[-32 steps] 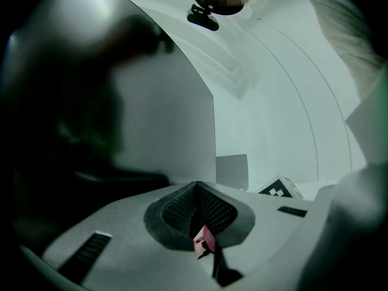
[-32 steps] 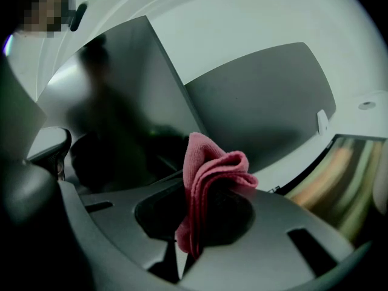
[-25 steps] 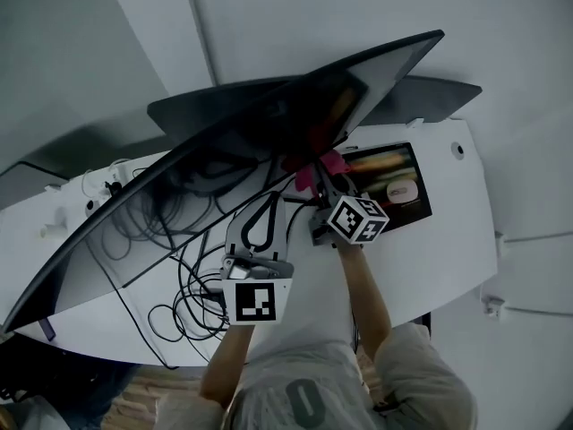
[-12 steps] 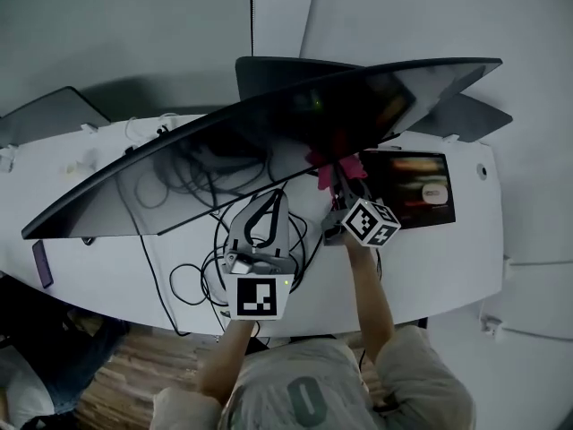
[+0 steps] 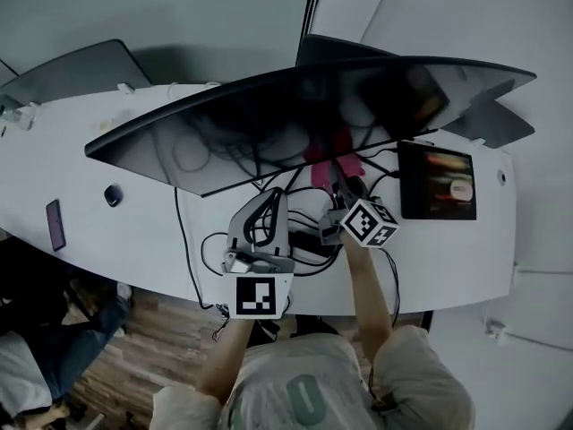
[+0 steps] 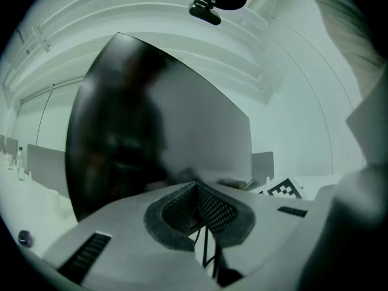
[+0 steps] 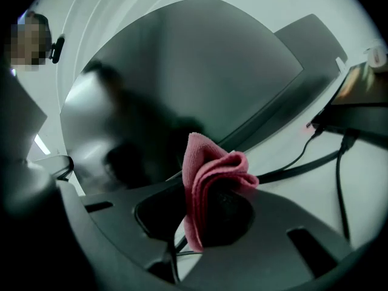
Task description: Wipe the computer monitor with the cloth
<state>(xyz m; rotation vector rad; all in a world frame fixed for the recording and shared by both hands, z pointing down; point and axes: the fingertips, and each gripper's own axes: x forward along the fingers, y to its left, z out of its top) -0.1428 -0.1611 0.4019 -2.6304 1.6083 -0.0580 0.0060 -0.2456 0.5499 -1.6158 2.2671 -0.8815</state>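
Pink cloth (image 7: 209, 171) in right claw (image 7: 217, 206), near dark monitor (image 7: 200, 71).

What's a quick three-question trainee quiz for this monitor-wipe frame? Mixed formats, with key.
1. True or false: the left gripper holds the pink cloth.
2. In the head view, the small lit screen sits at which end of the curved monitor? A left, B right, C behind it.
3. What lies tangled on the desk below the monitor?
Key: 1 false, the right gripper is shut on it; 2 B; 3 cables.
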